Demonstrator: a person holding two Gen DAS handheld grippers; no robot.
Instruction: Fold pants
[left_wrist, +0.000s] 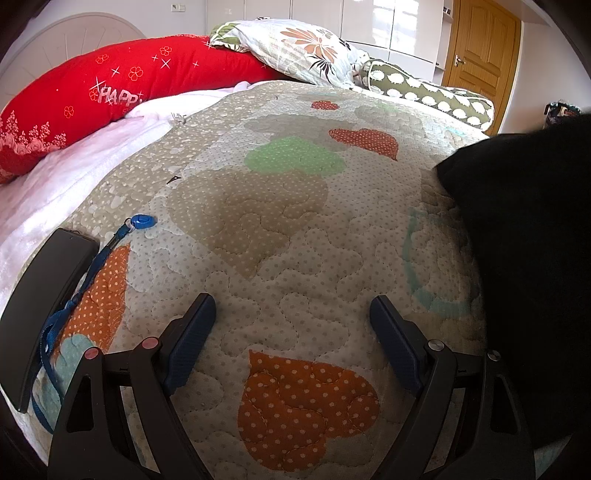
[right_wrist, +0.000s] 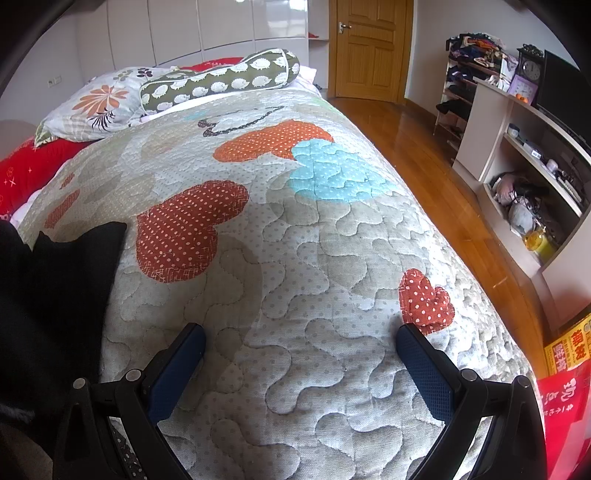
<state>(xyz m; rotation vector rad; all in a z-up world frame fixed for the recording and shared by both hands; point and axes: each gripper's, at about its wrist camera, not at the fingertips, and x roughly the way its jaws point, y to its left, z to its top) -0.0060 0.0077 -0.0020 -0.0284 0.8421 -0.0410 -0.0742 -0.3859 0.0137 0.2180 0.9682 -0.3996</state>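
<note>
A bed covered by a quilted bedspread (left_wrist: 295, 236) with dotted heart patches fills both views. In the left wrist view the left gripper (left_wrist: 293, 314) sits at the bottom centre, its two blue-padded fingers spread wide apart over the bare quilt, holding nothing. The black pants (left_wrist: 524, 258) lie on the quilt along the right edge of that frame, beside the right finger but apart from it. At lower left a black phone (left_wrist: 48, 295) rests on the quilt with a blue lanyard (left_wrist: 85, 288) beside it. Across the top sit a red pillow (left_wrist: 110, 92), a floral pillow (left_wrist: 295, 48) and a green bolster (left_wrist: 432, 92). In the right wrist view the right gripper (right_wrist: 301, 343) is at the bottom centre, fingers likewise wide apart and empty above the quilt, and the pants (right_wrist: 55, 288) are a dark heap at the left edge. A wooden floor (right_wrist: 436, 177) runs along the right of the bed, with a shelf unit (right_wrist: 517, 155) holding clutter at the far right and a wooden door (right_wrist: 369, 48) at the top
</note>
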